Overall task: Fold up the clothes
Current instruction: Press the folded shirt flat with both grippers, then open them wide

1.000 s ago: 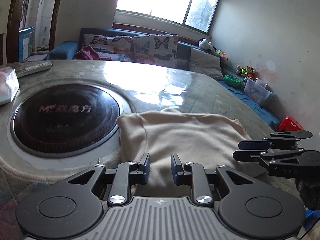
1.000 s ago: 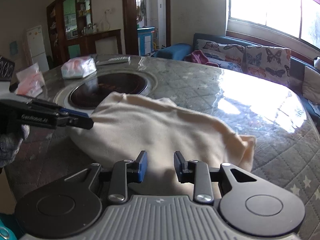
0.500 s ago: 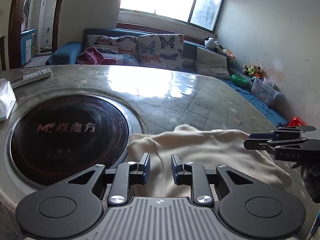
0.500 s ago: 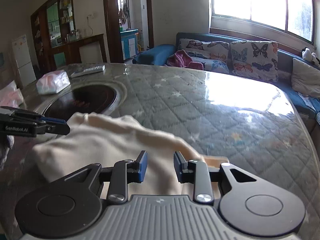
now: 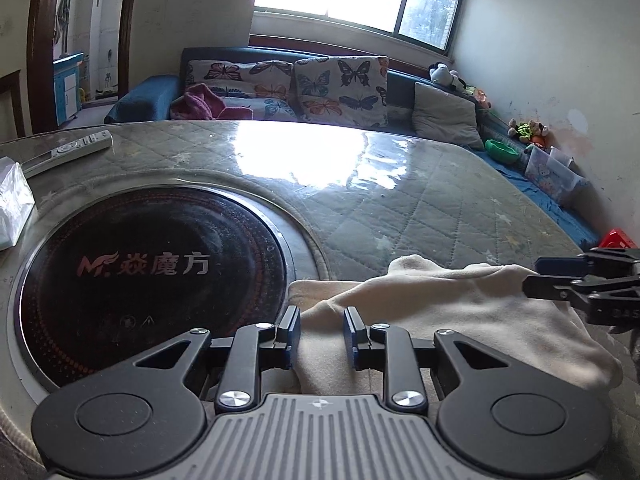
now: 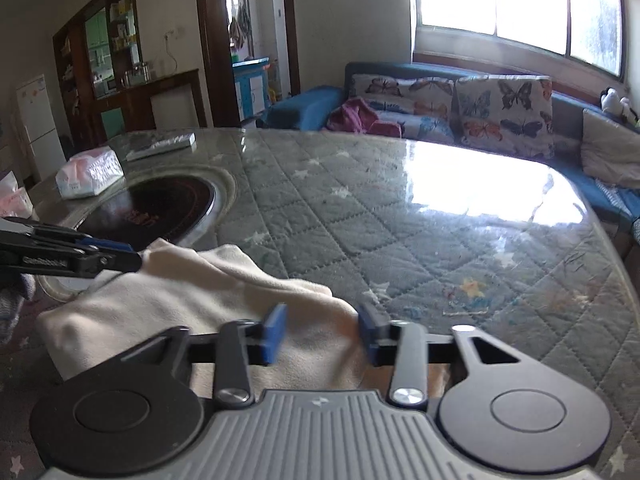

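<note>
A cream garment (image 5: 460, 320) lies bunched at the near edge of the quilted table; it also shows in the right wrist view (image 6: 192, 300). My left gripper (image 5: 322, 336) is open, its jaws a small gap apart, with the garment's left part just beyond and below them. My right gripper (image 6: 320, 334) is open wider, over the garment's right end. The right gripper also appears in the left wrist view (image 5: 560, 280) at the garment's far right. The left gripper appears in the right wrist view (image 6: 100, 258) at the garment's left corner.
A round black induction cooktop (image 5: 148, 280) is set in the table (image 5: 420, 208) left of the garment. A tissue pack (image 6: 90, 174) and a remote (image 5: 68, 150) lie at the far left. A sofa with butterfly cushions (image 5: 320, 88) stands beyond the table.
Both grippers pulled back toward the near edge and the garment bunched up smaller. The right gripper's jaws have opened wider. The left jaws keep the same gap.
</note>
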{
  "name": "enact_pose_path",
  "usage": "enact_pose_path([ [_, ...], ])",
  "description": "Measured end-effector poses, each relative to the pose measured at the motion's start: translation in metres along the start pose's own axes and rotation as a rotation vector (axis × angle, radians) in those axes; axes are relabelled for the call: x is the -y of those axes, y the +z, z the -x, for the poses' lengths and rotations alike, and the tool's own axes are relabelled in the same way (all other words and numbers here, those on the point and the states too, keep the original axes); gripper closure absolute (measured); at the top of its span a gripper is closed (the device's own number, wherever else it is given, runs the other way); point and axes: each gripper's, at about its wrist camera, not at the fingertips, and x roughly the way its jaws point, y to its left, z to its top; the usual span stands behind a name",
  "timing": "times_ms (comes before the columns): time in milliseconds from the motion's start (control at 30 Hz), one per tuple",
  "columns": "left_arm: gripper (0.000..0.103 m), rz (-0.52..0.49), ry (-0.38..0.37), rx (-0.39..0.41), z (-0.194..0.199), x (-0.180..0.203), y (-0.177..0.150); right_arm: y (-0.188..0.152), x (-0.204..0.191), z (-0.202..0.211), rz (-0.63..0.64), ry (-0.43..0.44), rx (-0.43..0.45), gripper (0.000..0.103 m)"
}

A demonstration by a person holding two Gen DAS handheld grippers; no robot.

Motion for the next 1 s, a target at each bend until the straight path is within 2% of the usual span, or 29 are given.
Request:
enact_pose_path([
  [67,0.074,-0.003,0.003,0.002,0.003,0.003,0.0,-0.001,-0.005,0.008,0.014,-0.002,0.014,0.051],
  [100,0.072,-0.004,0.004,0.004,0.005,0.004,0.0,-0.001,-0.006,0.01,0.016,-0.001,0.017,0.044],
  [133,0.066,-0.005,0.005,0.008,0.007,0.005,0.0,-0.002,-0.009,0.014,0.017,-0.001,0.023,0.038],
  [167,0.061,-0.007,0.006,0.012,0.009,0.006,0.0,-0.003,-0.012,0.018,0.021,-0.007,0.028,0.037],
  [200,0.06,-0.01,0.006,0.016,0.012,0.008,0.0,-0.005,-0.014,0.02,0.023,-0.011,0.03,0.036],
  [300,0.057,-0.021,-0.002,0.027,0.02,0.013,-0.001,-0.009,-0.02,0.026,0.029,-0.022,0.033,0.019],
  [400,0.053,-0.024,-0.007,0.035,0.026,0.016,-0.003,-0.016,-0.027,0.035,0.034,-0.032,0.041,0.017],
  [533,0.047,-0.024,-0.012,0.042,0.034,0.02,-0.008,-0.022,-0.031,0.043,0.008,-0.05,0.055,0.003],
  [800,0.037,-0.027,-0.018,0.051,0.047,0.027,-0.019,-0.036,-0.041,0.056,-0.024,-0.086,0.07,0.0],
  [1000,0.022,-0.04,-0.025,0.07,0.057,0.036,-0.029,-0.044,-0.046,0.065,-0.032,-0.095,0.073,0.0],
])
